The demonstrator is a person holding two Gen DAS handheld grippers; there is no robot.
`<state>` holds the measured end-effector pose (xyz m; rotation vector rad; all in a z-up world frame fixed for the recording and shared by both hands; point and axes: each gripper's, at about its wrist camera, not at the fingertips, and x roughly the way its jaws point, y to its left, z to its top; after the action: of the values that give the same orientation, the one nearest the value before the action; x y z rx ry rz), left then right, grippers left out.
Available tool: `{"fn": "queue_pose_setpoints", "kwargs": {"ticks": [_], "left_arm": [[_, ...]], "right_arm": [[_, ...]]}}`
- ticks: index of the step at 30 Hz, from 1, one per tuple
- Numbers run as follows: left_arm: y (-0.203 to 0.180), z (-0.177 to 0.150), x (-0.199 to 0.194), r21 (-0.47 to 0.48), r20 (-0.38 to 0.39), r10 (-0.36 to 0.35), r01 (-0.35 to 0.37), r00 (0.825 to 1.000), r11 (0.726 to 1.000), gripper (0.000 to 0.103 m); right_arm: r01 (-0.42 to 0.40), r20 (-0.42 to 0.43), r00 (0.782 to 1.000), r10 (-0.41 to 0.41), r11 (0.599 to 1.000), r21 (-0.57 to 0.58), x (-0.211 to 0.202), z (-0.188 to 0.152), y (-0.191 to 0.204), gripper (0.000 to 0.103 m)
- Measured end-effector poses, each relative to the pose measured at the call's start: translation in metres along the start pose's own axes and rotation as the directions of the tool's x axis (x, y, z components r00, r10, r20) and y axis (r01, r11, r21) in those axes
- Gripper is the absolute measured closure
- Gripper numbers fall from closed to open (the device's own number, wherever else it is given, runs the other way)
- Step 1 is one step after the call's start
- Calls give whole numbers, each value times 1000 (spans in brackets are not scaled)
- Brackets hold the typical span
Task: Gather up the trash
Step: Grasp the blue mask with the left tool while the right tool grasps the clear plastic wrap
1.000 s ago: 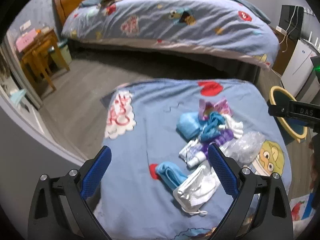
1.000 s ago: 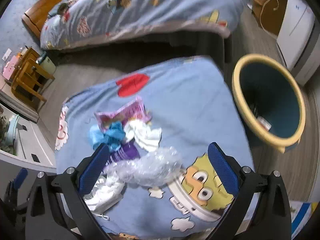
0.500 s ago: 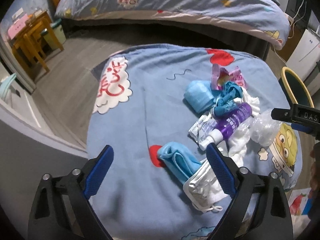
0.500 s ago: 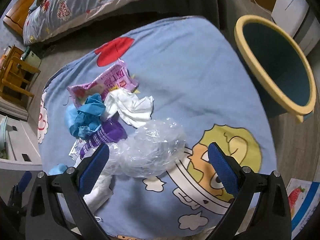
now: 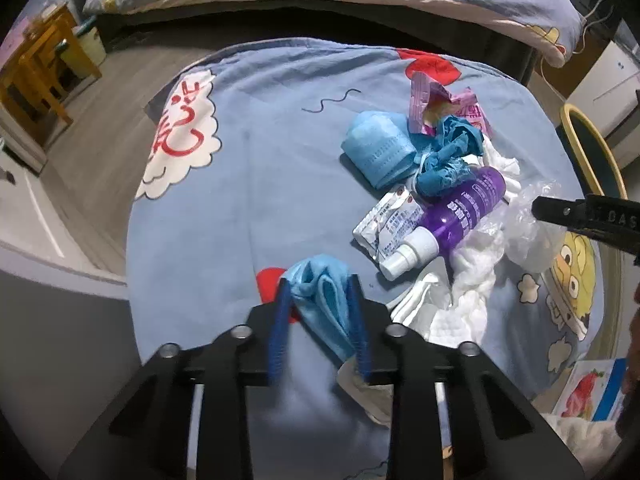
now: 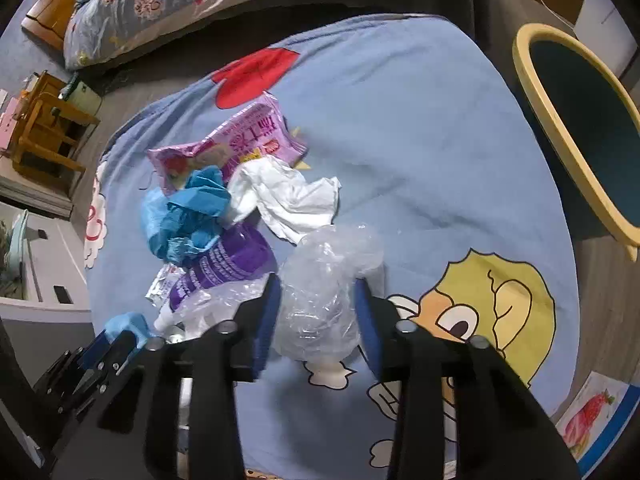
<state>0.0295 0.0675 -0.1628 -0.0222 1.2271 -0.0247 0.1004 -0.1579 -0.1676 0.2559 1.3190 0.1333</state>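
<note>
Dim, bluish indoor light is cast evenly; shadows are kept soft. Edges are bent and blackened by fisheye distortion, and the nearest foreground is blurred.

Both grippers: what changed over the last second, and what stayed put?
Both came down with jaws closing: the left gripper around the blue mask, the right gripper around the clear plastic wrap. The purple bottle, pink wrapper and bin stayed put.

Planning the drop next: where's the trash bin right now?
In the right wrist view the yellow-rimmed bin stands on the floor at the upper right, just off the blue blanket's right edge.
</note>
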Motion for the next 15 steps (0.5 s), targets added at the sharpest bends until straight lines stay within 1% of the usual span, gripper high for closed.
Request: {"fn": "queue_pose_setpoints", "kwargs": {"ticks": [2,4,5,6,11,13,15], "left_arm": [[0,2,-4,-1,14,-3,3,1000,1000,85],[1,5,-9,-4,34,-2,2,999,1000,88],[1,7,-11,-2,47,2,-2,999,1000,89],[0,8,-14,2,62,11,-11,998,1000,91],[-1,16,-34,3,149,34,-35,988,999,92],[-1,20,-44,-1,188,37,-37,982,999,93],[-2,24,-54,2,228,42,-44,973,999,93]], "right_arm": [[-13,9,1000,13,1000,0,-5,1,0,77],[-18,29,999,18,1000,-7,-13,4,-1,79],[-21,39,999,22,1000,-8,-16,5,-1,84],[-25,48,999,26,1000,-8,-18,7,-2,85],[-42,103,994,42,999,-10,-38,14,-4,87],[-59,130,990,59,998,-4,-49,17,-6,87],[-50,161,986,52,999,-17,-59,21,-5,87]]}}
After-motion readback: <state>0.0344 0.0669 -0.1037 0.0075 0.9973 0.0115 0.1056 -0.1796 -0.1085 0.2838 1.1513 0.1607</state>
